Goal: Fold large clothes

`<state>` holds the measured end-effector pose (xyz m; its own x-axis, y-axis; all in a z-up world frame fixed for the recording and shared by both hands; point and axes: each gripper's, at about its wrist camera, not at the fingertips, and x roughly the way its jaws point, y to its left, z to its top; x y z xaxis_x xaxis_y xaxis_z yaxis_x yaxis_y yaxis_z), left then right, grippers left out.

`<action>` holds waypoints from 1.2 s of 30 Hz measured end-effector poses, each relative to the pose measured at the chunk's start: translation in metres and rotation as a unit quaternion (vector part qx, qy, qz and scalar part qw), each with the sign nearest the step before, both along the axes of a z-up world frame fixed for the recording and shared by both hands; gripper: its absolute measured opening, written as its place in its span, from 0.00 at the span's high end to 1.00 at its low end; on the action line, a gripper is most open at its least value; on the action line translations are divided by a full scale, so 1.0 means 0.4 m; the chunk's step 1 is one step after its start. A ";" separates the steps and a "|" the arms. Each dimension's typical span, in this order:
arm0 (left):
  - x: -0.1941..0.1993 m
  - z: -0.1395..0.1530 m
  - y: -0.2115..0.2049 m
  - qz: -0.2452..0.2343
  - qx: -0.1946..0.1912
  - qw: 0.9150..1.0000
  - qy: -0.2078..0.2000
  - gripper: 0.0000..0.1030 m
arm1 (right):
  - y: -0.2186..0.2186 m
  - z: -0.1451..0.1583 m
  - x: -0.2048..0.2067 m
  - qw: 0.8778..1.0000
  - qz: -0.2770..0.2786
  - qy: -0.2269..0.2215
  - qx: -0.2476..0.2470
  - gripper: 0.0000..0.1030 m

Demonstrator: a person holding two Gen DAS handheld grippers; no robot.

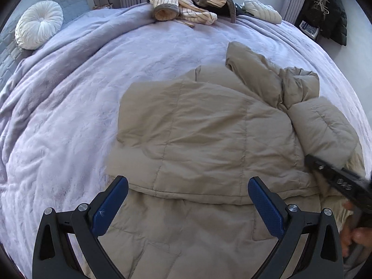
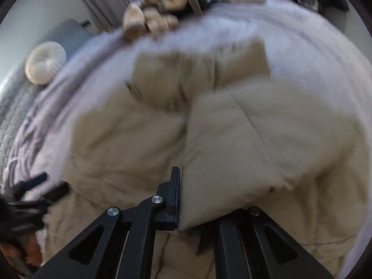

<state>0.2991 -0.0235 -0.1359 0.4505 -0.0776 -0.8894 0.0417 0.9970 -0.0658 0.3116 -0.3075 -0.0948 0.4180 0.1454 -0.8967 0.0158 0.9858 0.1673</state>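
Observation:
A beige puffer jacket (image 1: 209, 134) lies spread on the lavender bed cover (image 1: 69, 116), with one sleeve bunched at its far right. My left gripper (image 1: 188, 183) hovers open over the jacket's near part, and nothing is between its blue pads (image 1: 109, 209). At the right edge, my right gripper (image 1: 312, 161) carries a puffy sleeve (image 1: 323, 125) over the jacket's body. The blurred right wrist view shows my right gripper (image 2: 183, 186) shut on that thick beige fold (image 2: 232, 153). The fabric hides one of its fingers. My left gripper (image 2: 39, 186) appears at the left edge there.
A pile of striped cream clothes (image 1: 188, 2) lies at the far edge of the bed, with a folded white knit (image 1: 262, 9) to its right. A round white cushion (image 1: 39, 26) sits far left. A dark coat (image 1: 330, 7) hangs far right.

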 end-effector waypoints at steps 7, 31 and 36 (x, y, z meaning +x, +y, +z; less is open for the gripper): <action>0.006 -0.005 -0.016 -0.012 -0.024 1.000 0.000 0.00 | -0.033 0.003 -0.022 0.997 -0.055 0.027 0.048 0.27; 0.071 0.046 0.199 0.030 -0.219 0.975 0.005 0.00 | 0.125 0.096 0.047 0.996 0.016 -0.021 0.084 0.79; 0.085 0.022 0.175 0.013 -0.280 0.959 0.037 0.00 | 0.206 0.041 0.022 0.996 0.059 0.026 0.066 0.33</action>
<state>0.3333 0.0464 -0.1270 0.3951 -0.5418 -0.7418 -0.0084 0.8054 -0.5927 0.3202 -0.2250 -0.0785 0.3439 0.3087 -0.8868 -0.0859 0.9508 0.2976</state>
